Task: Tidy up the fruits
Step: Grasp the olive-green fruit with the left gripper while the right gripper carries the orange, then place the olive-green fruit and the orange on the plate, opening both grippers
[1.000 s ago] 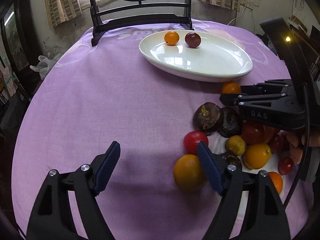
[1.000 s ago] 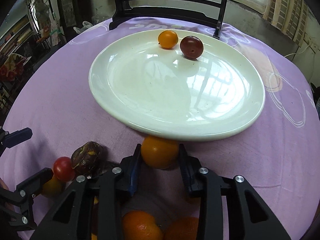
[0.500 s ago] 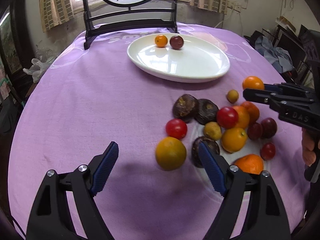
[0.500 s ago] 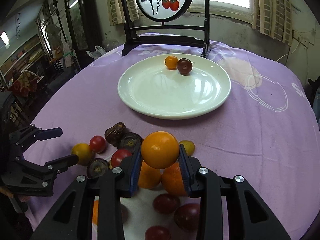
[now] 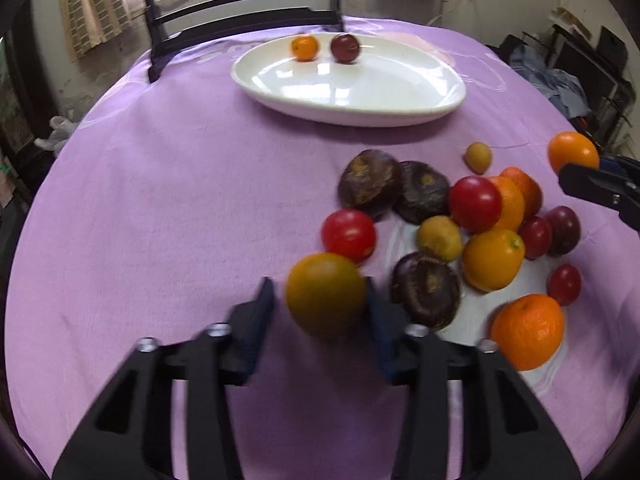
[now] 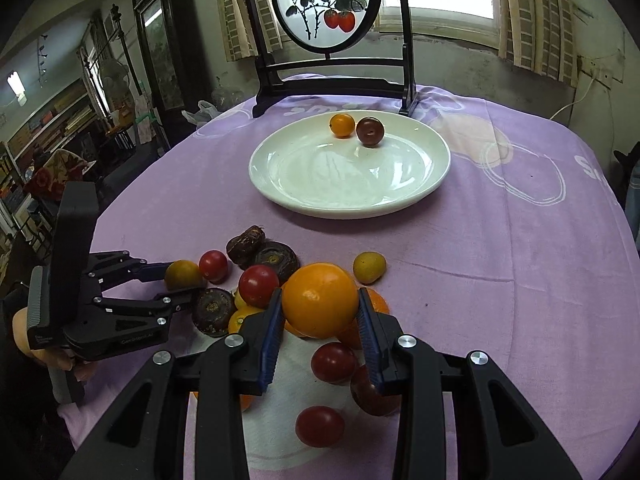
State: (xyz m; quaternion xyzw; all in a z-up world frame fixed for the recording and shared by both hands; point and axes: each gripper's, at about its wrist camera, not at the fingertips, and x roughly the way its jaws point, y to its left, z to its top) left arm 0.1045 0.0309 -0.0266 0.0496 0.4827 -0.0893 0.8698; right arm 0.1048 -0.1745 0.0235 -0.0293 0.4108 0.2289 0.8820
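My left gripper [image 5: 318, 296] is closing its jaws around a yellow-orange fruit [image 5: 326, 294] at the left edge of the fruit pile, and both pads sit against it. In the right wrist view the same left gripper [image 6: 182, 280] pinches that fruit [image 6: 184, 274] low over the cloth. Above the pile, my right gripper [image 6: 318, 304] is shut on a round orange [image 6: 320, 298]. A white plate [image 6: 344, 210] beyond holds a small orange fruit [image 6: 342, 125] and a dark plum [image 6: 370, 131]. Red tomatoes [image 5: 348, 234], dark wrinkled fruits [image 5: 370, 182] and oranges [image 5: 528, 332] lie loose.
The round table wears a purple cloth [image 5: 160, 200], with a white sheet [image 6: 280, 412] under part of the pile. A black stand with a painted round screen [image 6: 326, 4] rises at the far edge behind the plate. A person's hand [image 6: 22, 320] holds the left gripper's handle.
The left gripper's jaws went from wide open to closed around the yellow-orange fruit. The right gripper lifted its orange from beside the plate's near rim and drew back above the pile.
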